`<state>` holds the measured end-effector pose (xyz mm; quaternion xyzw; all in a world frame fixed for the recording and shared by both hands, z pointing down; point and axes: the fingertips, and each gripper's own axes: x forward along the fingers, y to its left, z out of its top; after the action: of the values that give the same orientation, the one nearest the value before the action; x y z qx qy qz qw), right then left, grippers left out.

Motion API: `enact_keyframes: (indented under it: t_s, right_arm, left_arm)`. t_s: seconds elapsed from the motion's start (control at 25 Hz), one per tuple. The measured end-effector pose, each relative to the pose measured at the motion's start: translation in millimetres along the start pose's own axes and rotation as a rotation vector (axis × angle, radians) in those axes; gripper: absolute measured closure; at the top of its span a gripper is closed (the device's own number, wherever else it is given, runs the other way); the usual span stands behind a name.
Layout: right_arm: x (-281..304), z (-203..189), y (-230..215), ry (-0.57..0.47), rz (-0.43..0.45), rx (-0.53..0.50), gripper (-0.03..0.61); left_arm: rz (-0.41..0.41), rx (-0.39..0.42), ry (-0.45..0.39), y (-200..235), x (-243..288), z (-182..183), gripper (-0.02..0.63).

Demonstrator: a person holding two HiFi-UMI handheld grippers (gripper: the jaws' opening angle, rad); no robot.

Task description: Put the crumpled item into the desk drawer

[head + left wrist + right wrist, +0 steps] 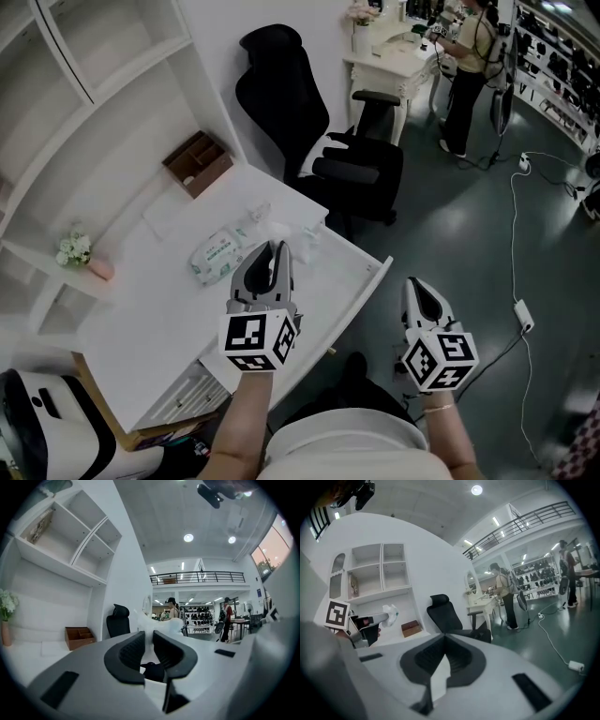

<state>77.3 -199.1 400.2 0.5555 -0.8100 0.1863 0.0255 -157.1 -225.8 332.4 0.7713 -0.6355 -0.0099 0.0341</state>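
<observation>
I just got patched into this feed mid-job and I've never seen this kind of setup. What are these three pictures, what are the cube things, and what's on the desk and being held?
There is no robot arm here. A person wears a camera on the head and holds a two-jaw gripper in each hand; the marker cubes are part of those grippers. The head view looks down on a white desk. The other two pictures come from cameras riding on each gripper, looking along its jaws. The left gripper is shut on the crumpled item, a white wad, held above the desk. The right gripper is shut and empty, out past the desk's edge. On the desk lie a wipes pack and a brown organizer. The drawer looks pulled open, just beside the left gripper.
</observation>
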Motion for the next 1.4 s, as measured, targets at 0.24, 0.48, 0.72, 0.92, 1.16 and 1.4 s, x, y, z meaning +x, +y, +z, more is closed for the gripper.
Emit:
enact_keyframes:
  t_s: [0.24, 0.48, 0.72, 0.92, 1.16, 1.4]
  right_arm:
    - [13.4, -2.4, -17.7, 0.023, 0.0, 0.013, 0.577]
    - [25.2, -2.2, -23.6, 0.043, 0.016, 0.017, 0.577]
    - [33.3, -3.2, -26.8, 0.052, 0.021, 0.019, 0.577]
    - [36.2, -4.3, -30.5, 0.062, 0.017, 0.019, 0.577]
    - [37.3, -5.2, -35.5, 0.064, 0.008, 0.021, 0.577]
    - [38.1, -6.2, -41.4, 0.068, -0.004, 0.022, 0.577]
  left_arm:
    - [-0.005, 0.005, 0.06, -8.4, 34.8, -30.9, 0.563]
    - [0.008, 0.022, 0.157, -11.6, 58.4, -76.8, 0.563]
    - [0.013, 0.015, 0.275, -7.7, 71.8, -130.4, 0.563]
    - [0.015, 0.023, 0.367, -5.3, 76.2, -173.2, 0.563]
    - [0.02, 0.029, 0.475, -5.8, 73.3, -222.5, 0.563]
    - [0.035, 0.036, 0.56, 1.0, 71.4, -256.8, 0.563]
